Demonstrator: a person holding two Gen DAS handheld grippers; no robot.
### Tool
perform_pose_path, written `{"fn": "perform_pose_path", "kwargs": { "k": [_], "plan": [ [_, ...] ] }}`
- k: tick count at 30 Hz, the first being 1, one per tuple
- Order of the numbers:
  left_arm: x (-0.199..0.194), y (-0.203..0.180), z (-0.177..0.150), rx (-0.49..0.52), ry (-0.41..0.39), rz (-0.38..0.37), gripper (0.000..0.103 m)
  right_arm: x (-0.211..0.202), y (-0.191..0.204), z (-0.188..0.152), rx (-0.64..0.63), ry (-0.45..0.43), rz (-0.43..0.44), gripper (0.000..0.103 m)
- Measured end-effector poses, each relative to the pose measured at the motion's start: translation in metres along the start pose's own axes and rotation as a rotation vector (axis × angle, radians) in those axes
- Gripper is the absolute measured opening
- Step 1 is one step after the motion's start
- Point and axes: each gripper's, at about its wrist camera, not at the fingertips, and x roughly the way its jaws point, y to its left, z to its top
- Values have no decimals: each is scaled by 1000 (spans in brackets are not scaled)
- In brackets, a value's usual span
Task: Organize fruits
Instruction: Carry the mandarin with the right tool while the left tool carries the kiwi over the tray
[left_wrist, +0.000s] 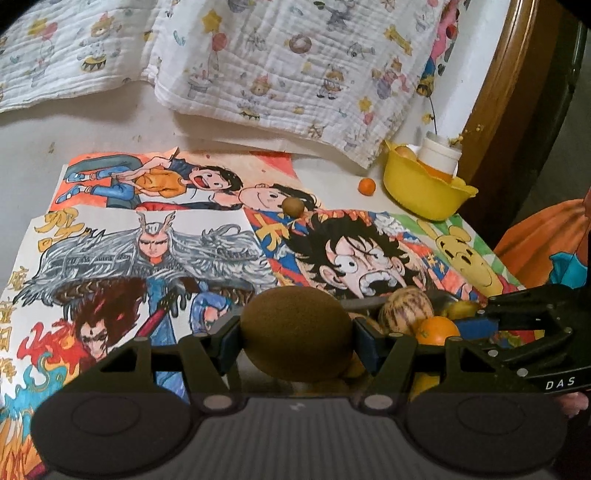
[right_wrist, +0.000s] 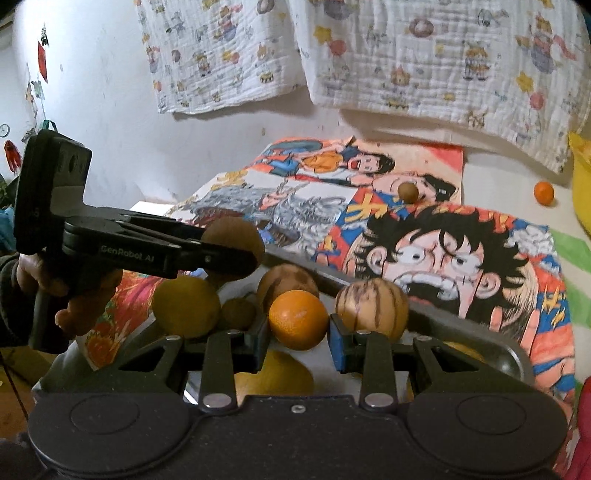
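Here left gripper (left_wrist: 297, 332) fingers pinch one kiwi (left_wrist: 295, 332); right gripper (right_wrist: 298, 339) fingers seemingly pinch one orange (right_wrist: 298, 319).

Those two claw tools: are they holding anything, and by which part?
The left gripper clamps a kiwi by its sides; the right gripper clamps an orange likewise.

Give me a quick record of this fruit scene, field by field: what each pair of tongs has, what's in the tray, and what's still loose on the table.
left tongs: shut on a brown kiwi, held above the tray
right tongs: shut on an orange
metal tray: striped round fruit, more brown and yellow fruit
loose on table: small orange fruit, small brown fruit
yellow bowl: far right, holds a white jar and fruit
surface: cartoon drawings
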Motion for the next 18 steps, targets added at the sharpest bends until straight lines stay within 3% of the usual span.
{"fn": "perform_pose_path", "kwargs": {
  "k": [10,18],
  "plan": [
    [2,-1,-2,42,18,23,67,9,2,9,32,81,-39,36],
    [12,-1,2,67,85,53,67,19,10,26,-10,190,-77,36]
  ]
}}
